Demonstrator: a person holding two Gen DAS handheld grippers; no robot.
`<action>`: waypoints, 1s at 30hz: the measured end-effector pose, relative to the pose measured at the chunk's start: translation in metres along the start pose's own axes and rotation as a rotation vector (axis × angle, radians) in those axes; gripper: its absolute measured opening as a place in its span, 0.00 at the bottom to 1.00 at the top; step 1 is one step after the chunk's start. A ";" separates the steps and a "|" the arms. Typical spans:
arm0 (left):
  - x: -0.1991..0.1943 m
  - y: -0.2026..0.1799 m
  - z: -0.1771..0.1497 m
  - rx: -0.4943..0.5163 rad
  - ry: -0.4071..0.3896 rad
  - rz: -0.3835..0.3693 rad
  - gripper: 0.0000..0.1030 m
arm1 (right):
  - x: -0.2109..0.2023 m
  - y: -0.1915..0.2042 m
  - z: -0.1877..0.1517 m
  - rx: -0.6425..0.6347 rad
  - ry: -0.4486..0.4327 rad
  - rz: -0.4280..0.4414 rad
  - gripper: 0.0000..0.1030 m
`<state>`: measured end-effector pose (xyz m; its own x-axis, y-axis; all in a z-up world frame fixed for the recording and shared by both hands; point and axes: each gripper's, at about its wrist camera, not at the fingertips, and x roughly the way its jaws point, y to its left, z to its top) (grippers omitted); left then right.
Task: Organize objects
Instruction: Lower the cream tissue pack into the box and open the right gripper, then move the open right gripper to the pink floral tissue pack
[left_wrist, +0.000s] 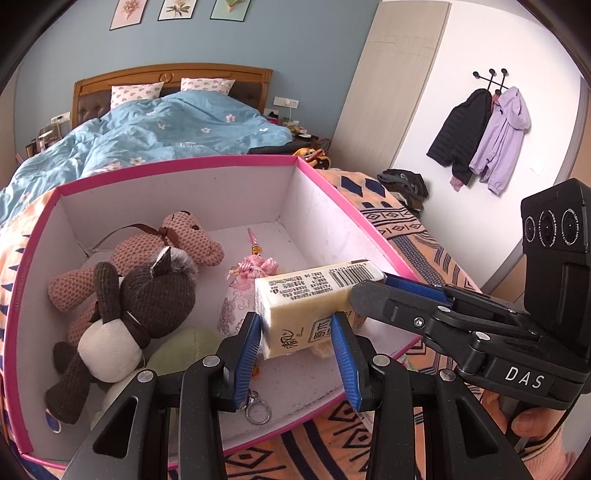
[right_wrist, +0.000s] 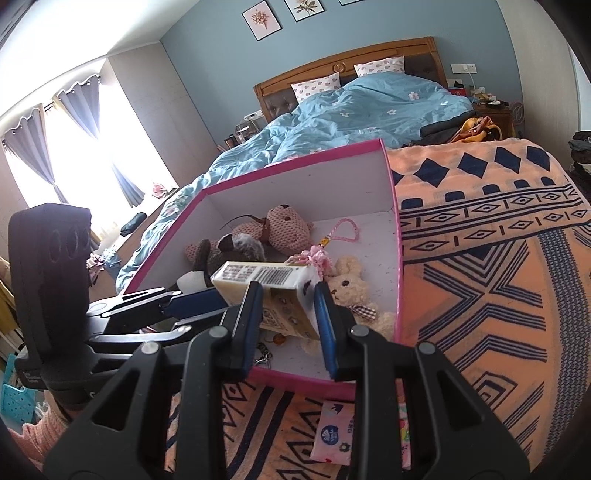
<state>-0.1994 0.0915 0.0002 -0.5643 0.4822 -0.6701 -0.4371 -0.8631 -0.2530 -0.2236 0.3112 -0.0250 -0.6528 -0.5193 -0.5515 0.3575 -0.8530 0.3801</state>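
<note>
Grippers share one cream packet (left_wrist: 314, 302) over the pink box (left_wrist: 177, 164) — left gripper (left_wrist: 299, 336) and right gripper (right_wrist: 288, 314) both pinch it between blue pads.

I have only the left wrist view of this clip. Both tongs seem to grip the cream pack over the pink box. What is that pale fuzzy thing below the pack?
Observer: It is a cream teddy bear with a checked bow. It lies in the box, partly hidden behind the pack.
Operator: Is anything left outside the box?
Observer: Yes, a pink tissue packet lies on the patterned blanket, just in front of the box's near wall.
Operator: How do the right tongs sit on the pack?
Observer: The right tongs have one blue pad pressed on each side of the pack's end.
</note>
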 end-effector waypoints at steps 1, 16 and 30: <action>0.001 0.000 0.000 -0.001 0.004 0.002 0.37 | 0.000 0.000 0.000 -0.002 0.000 -0.007 0.31; -0.002 0.001 -0.004 0.015 -0.033 0.035 0.45 | -0.010 -0.001 -0.003 -0.012 -0.034 -0.031 0.33; -0.070 -0.031 -0.036 0.156 -0.223 -0.084 0.68 | -0.066 -0.023 -0.028 0.019 -0.096 -0.020 0.53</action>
<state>-0.1212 0.0795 0.0298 -0.6542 0.5869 -0.4770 -0.5816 -0.7936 -0.1787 -0.1703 0.3640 -0.0183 -0.7210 -0.4941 -0.4858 0.3317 -0.8616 0.3841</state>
